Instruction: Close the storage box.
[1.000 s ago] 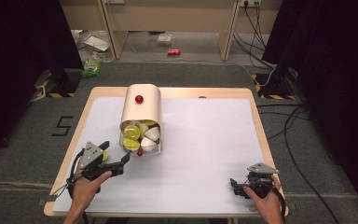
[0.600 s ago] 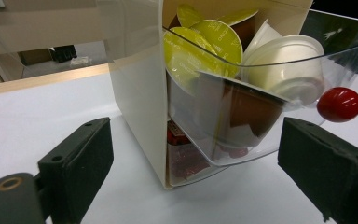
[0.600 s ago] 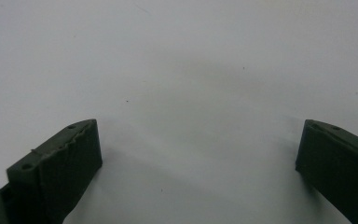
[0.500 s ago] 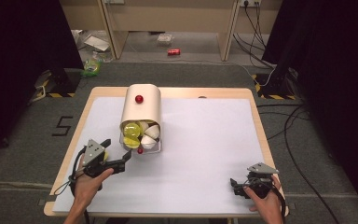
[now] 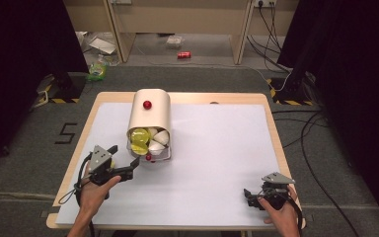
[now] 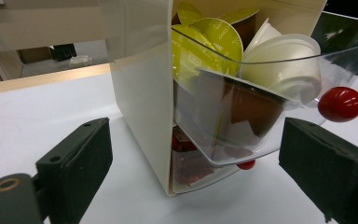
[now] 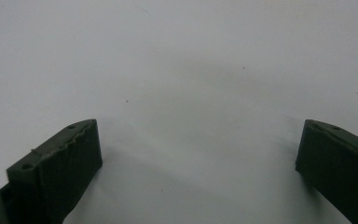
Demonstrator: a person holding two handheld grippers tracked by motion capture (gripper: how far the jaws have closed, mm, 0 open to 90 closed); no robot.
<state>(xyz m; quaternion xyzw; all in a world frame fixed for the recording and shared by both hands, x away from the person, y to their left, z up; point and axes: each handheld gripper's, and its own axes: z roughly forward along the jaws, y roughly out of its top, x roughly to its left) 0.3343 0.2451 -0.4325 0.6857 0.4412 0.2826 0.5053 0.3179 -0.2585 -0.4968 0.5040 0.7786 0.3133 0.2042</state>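
A cream, round-topped capsule dispenser box stands left of centre on the white-covered wooden table; its clear plastic drawer with a small red ball knob is pulled out toward the person, heaped with yellow-green, white and brown coffee capsules. The drawer looks thin, light and slippery, likely to flex and spill if squeezed hard; the knob seems the safest place to take hold, small and round enough to slip from the pads. The box probably slides easily on the smooth cover. The left gripper sits just before the drawer, jaws spread wide, holding nothing. The right gripper rests well apart near the table's front right corner, jaws wide open and empty over bare cover.
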